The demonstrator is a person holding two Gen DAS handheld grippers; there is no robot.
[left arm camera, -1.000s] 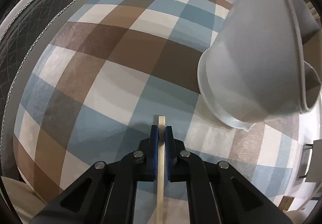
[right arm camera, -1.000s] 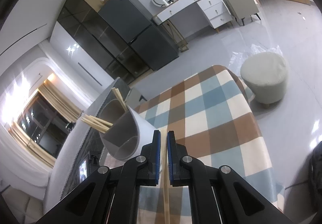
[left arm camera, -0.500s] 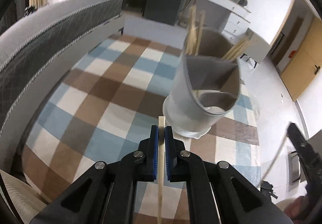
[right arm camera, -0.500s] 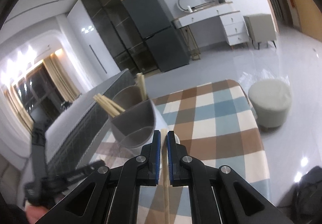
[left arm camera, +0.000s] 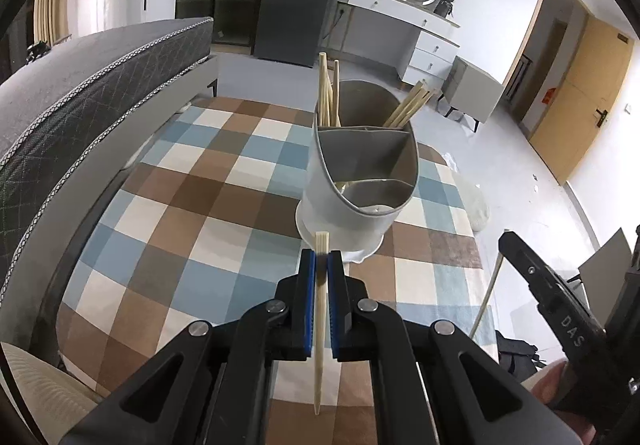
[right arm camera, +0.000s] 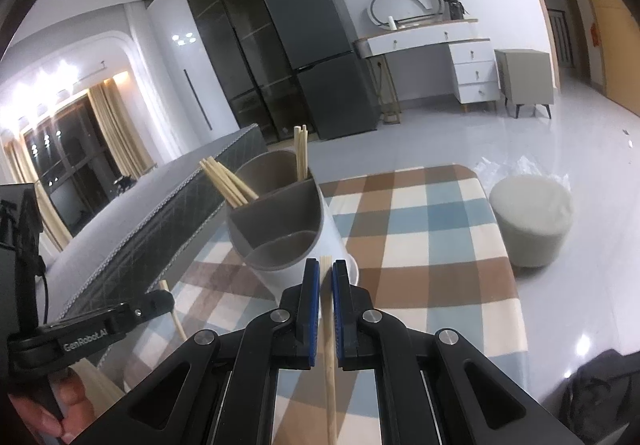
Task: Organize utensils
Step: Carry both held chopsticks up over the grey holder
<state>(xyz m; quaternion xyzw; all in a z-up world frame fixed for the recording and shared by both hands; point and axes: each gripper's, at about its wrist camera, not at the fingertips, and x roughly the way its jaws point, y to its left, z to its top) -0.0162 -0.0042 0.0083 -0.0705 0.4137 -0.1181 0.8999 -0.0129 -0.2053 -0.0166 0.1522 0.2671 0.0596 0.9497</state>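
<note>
A: So where's everything sitting? The utensil holder (left arm camera: 352,181) stands on the checked cloth (left arm camera: 192,213), toward its far end, with a mattress (left arm camera: 80,93) running along the left.

B: Yep. Chopsticks (left arm camera: 326,93) stand in the holder's back compartments, some at the left, some leaning out right (left arm camera: 408,107). The front compartments sit nearer the cameras.

A: And behind?

B: Fridge (right arm camera: 320,57) against the far wall, a desk with drawers (right arm camera: 440,57) to its right. In the right wrist view, a round stool (right arm camera: 530,221) sits on the floor just right of the cloth.

Pale matt wooden chopsticks (left arm camera: 321,309), a smooth grey plastic-looking holder (left arm camera: 352,181), a soft checked woven cloth (left arm camera: 192,213).
</note>
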